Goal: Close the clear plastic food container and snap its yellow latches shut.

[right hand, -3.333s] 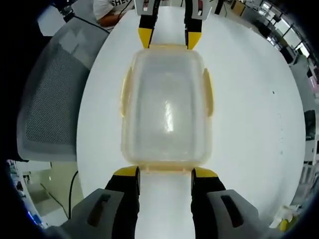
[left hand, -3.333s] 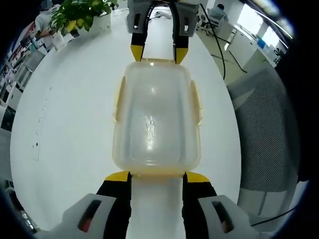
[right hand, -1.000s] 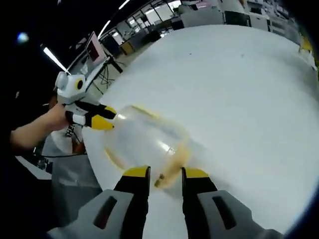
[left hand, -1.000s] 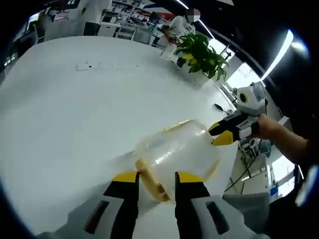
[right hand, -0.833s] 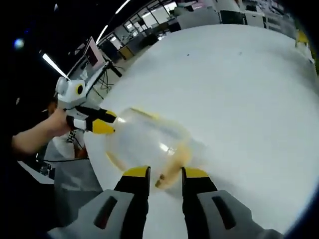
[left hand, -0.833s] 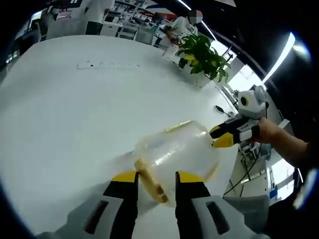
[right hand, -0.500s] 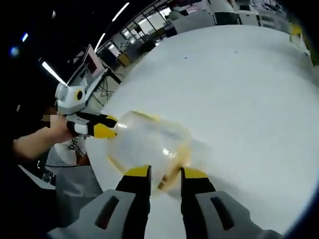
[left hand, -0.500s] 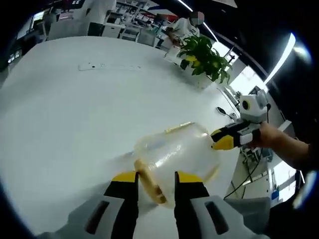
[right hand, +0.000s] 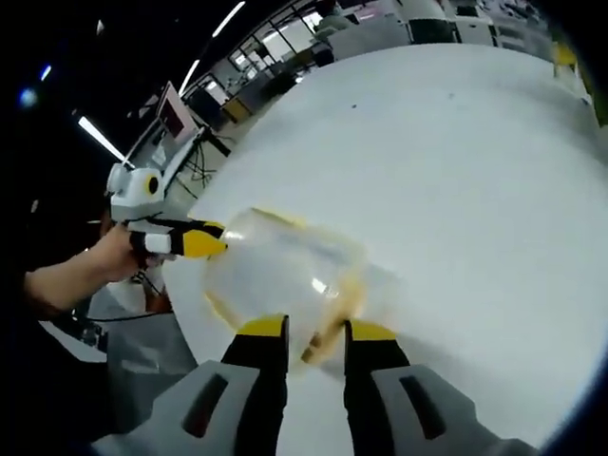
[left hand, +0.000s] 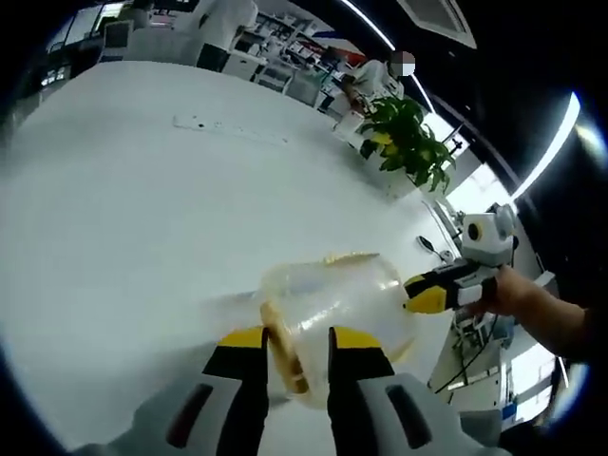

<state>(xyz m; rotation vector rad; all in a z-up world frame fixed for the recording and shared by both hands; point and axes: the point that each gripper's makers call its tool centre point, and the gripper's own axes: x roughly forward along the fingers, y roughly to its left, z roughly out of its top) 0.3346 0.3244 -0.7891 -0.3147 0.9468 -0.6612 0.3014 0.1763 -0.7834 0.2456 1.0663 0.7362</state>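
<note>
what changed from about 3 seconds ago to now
Then both grippers looked straight down the container, their tips at its two ends. Now the left gripper and the right gripper each come in from a side, jaws astride a yellow latch. The clear container stays on the white table.

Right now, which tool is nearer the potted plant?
Right. The right tool is at the container's far end, toward the potted plant; the left tool holds its near end.

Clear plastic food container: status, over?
Left gripper and right gripper each straddle a yellow latch. Clear plastic food container lidded, on white table. Nothing obstructing.
</note>
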